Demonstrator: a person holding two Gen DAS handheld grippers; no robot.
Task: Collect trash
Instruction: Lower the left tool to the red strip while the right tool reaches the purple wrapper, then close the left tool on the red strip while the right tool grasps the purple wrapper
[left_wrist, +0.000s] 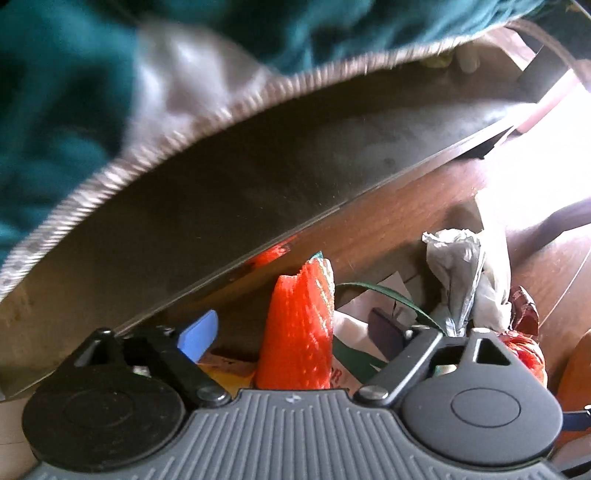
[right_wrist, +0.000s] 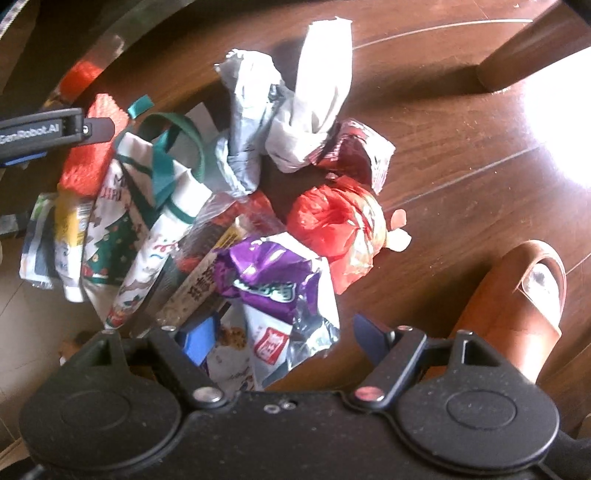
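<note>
The left hand-held gripper (left_wrist: 291, 332) stands with its jaws spread wide on either side of an upright piece of orange netting (left_wrist: 295, 332), which rises between the blue-padded fingers without either pad visibly touching it, so nothing is grasped there yet. The right hand-held gripper (right_wrist: 284, 339) is likewise released, its fingers apart above the near edge of the pile, holding nothing. As far as these views show, the collecting is at an early point: the trash lies heaped on the dark wooden floor (right_wrist: 461, 155), and no bin or bag for receiving it is in sight, so nearly everything seems left to do. The heap is a loose mix of light, crumpled stuff. Nearest the right gripper lies a purple snack wrapper (right_wrist: 273, 280) with shiny foil edges; just beyond it sits a bunched red plastic bag (right_wrist: 332, 225), and behind that a dark red foil wrapper (right_wrist: 362, 151). Two twisted wads of grey-white paper (right_wrist: 288, 122) stick up at the far side. To the left lies a flattened white gift bag (right_wrist: 147, 210) with green handles and a Christmas tree print, beside a yellow-and-white packet (right_wrist: 70, 236). A brown slipper (right_wrist: 517, 306) rests on the floor to the right, apart from the pile. All of it looks soft and likely to shift when pinched.
</note>
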